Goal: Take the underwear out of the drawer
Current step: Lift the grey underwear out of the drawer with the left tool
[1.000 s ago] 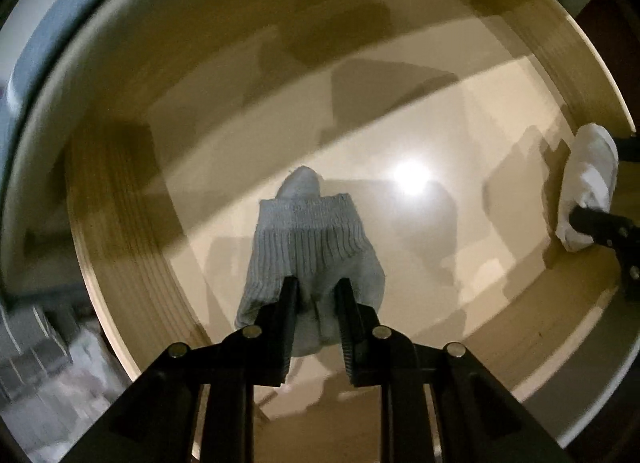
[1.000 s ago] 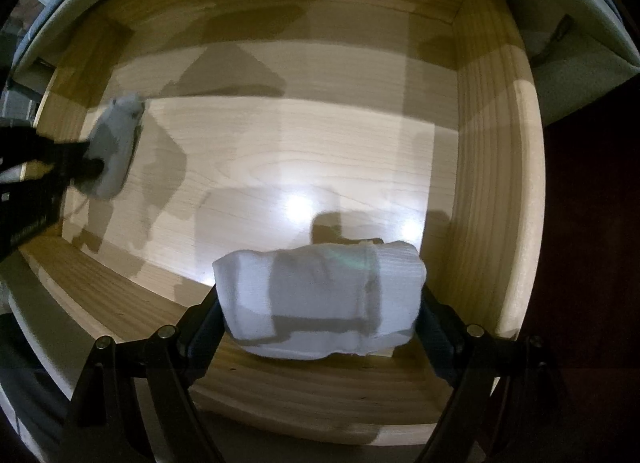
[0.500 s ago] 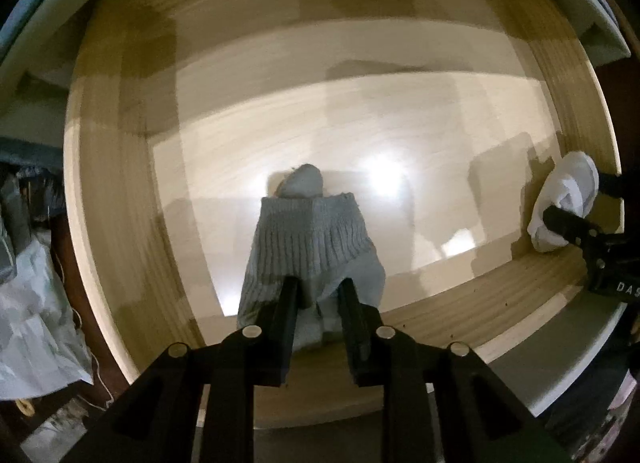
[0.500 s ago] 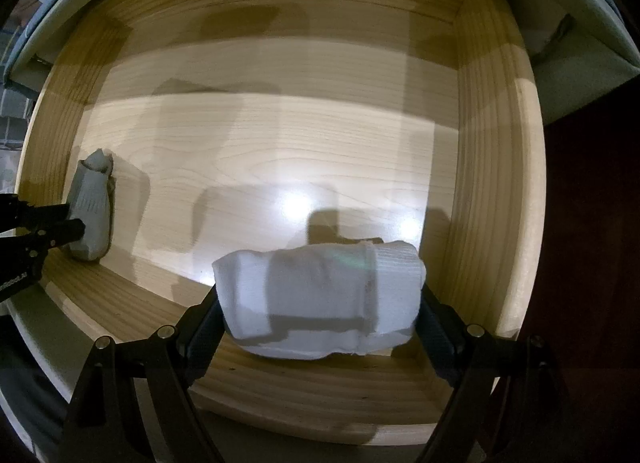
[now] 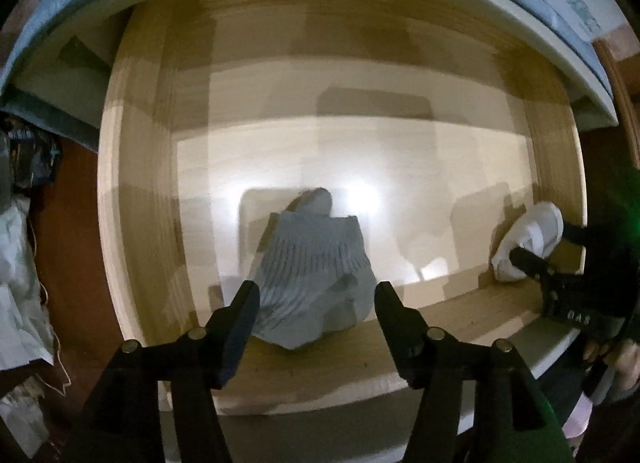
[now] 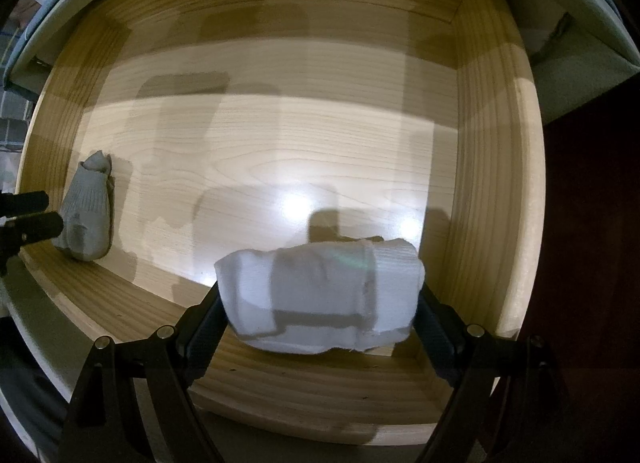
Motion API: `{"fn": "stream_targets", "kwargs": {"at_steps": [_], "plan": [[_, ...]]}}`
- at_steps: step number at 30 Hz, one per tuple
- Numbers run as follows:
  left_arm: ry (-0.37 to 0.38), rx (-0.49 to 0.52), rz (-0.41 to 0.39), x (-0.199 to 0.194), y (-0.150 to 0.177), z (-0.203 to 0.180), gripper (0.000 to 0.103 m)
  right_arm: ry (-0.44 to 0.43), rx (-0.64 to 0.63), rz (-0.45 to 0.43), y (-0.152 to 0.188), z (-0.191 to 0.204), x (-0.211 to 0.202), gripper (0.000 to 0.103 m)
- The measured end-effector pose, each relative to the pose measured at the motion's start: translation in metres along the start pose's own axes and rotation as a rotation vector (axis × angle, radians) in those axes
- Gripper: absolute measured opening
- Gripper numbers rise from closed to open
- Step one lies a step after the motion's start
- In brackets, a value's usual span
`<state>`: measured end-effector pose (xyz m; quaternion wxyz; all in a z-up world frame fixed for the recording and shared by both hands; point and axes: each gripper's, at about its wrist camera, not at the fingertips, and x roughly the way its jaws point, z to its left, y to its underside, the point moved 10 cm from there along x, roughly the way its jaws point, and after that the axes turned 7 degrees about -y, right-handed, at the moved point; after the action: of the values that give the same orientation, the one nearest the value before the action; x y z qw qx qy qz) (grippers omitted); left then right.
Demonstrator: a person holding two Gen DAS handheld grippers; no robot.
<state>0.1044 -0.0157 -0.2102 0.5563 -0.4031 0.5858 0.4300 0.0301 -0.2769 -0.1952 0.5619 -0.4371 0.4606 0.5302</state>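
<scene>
grey ribbed sock [image 5: 312, 271], white sock [image 6: 320, 295], pale wood drawer [image 6: 496, 191]

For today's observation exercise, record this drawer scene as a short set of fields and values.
container: wooden drawer, open
left gripper: open, grey ribbed roll lying loose between its fingers
right gripper: shut on white roll
grey roll position: against the drawer's front wall
white roll position: near the right front corner
</scene>
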Motion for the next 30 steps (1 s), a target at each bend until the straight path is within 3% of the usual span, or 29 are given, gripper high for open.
{"fn": "stream_targets", "kwargs": {"at_steps": [5,20,30], "plan": [[-0.003,0.028,0.064,0.011,-0.003,-0.013,0.062,-0.001,0.0,-0.001,0.0,0.0,0.0,0.084],[-0.094,0.013,0.105,0.044,-0.011,-0.032,0.065,0.002,0.001,0.001,0.0,0.001,0.001,0.084],[-0.095,-0.001,0.106,0.036,-0.014,-0.032,0.065,0.001,0.003,0.0,0.0,0.0,0.002,0.084]]}}
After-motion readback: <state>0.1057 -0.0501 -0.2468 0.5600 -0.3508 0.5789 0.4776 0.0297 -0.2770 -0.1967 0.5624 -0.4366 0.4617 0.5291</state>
